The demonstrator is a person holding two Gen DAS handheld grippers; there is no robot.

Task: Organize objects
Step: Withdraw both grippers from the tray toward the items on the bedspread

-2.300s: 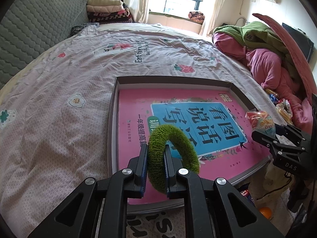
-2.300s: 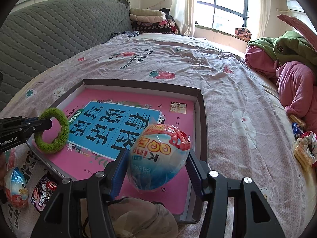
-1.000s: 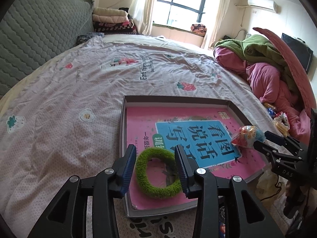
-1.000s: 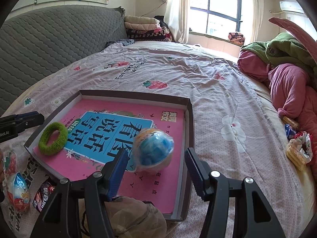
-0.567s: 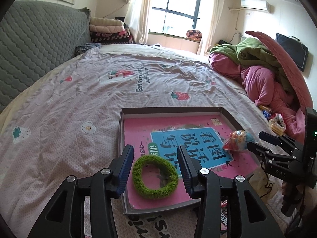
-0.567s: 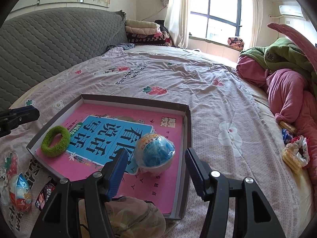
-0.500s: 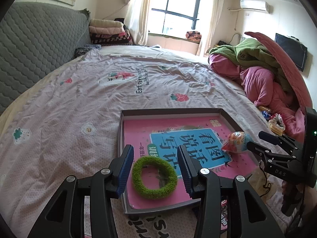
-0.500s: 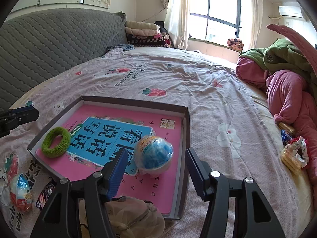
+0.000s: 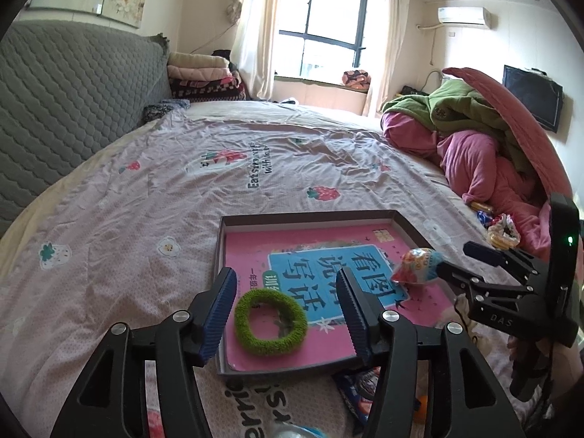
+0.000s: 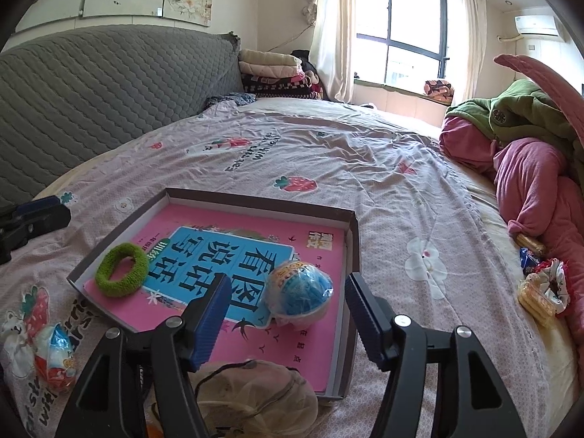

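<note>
A shallow box tray (image 9: 310, 217) (image 10: 255, 200) with a pink book inside lies on the bed. A green fuzzy ring (image 9: 269, 321) (image 10: 122, 269) lies in its near-left corner. A wrapped toy egg (image 10: 298, 292) (image 9: 416, 267) rests in its near-right part. My left gripper (image 9: 284, 308) is open and empty, just behind the ring. My right gripper (image 10: 286, 314) is open and empty, just behind the egg; it also shows in the left wrist view (image 9: 467, 266).
Another wrapped egg (image 10: 54, 354) and snack packets (image 9: 359, 388) lie near the bed's front edge. A mesh bag (image 10: 252, 398) sits by the tray. Snacks (image 10: 540, 292) and piled pink and green bedding (image 10: 529, 153) lie at the right. A grey headboard (image 10: 91, 84) is at the left.
Both grippers opened, released the ring and the egg into the tray, and drew back toward the bed's front edge.
</note>
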